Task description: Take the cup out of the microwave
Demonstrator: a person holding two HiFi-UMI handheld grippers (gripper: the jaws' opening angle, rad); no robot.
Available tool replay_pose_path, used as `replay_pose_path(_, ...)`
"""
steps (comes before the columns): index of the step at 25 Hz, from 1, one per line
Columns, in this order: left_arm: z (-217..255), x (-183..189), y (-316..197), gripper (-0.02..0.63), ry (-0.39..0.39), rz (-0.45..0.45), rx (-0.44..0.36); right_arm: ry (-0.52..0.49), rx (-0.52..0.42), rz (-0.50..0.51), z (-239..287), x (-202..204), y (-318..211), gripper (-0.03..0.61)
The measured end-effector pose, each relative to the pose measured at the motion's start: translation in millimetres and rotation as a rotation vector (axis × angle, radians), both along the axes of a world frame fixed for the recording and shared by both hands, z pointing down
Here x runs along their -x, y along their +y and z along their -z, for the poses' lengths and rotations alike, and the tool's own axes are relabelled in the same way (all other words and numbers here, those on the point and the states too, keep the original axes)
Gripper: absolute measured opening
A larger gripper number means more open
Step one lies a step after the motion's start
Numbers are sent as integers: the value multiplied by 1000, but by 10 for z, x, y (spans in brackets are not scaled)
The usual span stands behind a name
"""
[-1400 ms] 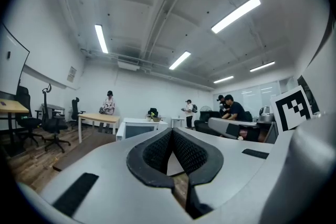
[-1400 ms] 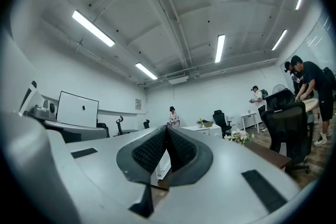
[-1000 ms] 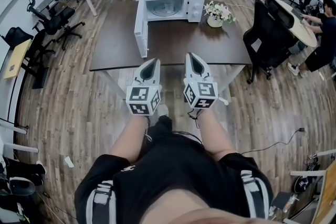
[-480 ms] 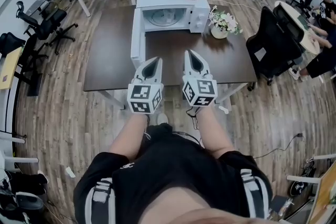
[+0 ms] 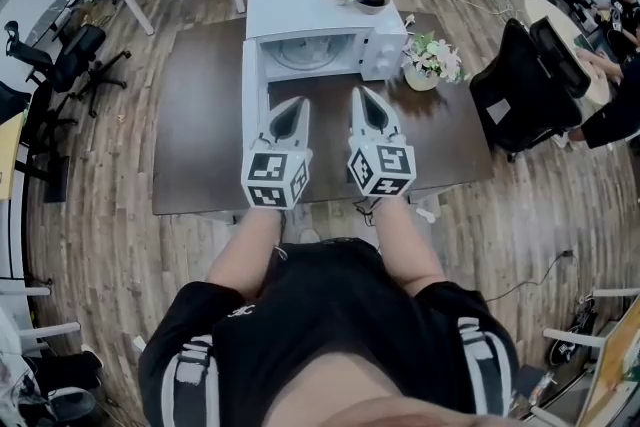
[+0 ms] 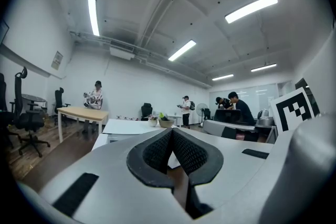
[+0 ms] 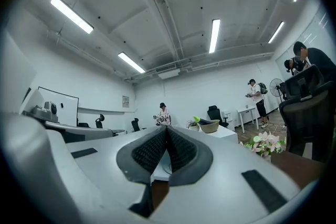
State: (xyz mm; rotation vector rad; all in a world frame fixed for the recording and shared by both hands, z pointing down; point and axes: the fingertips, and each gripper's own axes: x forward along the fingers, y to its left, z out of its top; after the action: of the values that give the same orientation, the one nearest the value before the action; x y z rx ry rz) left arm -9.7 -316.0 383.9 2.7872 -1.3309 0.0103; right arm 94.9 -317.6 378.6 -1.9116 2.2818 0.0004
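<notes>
Our left gripper [image 5: 298,102] and right gripper [image 5: 361,94] — clenched, empty — face the open microwave [image 5: 325,7] straight ahead, cup unseen.

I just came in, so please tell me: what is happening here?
A person holds the left gripper and the right gripper side by side, both shut and empty, pointing across a dark table. Ahead on it stands a white microwave with its door open. I cannot tell what is inside.
</notes>
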Motion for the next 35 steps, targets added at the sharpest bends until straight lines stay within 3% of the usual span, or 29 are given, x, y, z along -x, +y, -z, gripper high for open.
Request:
replay_pose_path(15,-156,-160,-701,2,-18,48,55,23,33,26,-215,-152,-917,1)
replay_pose_path(18,-205,-160,-786,2,-19,63,65,44,41,81,-304,-69,-1104,266)
replay_pose_path(21,-254,-132,-892,2,-18,85,76,73,64,112,-429,6,-1308,334)
replay_pose_path(28,-427,-37,-1129,2,-21,142,110,84,137,139,-893,131,-1891,370)
replay_pose_path(35,-644,-52,-1344,2,-37,180,156,79,216,73,-1542,33,-2654,370)
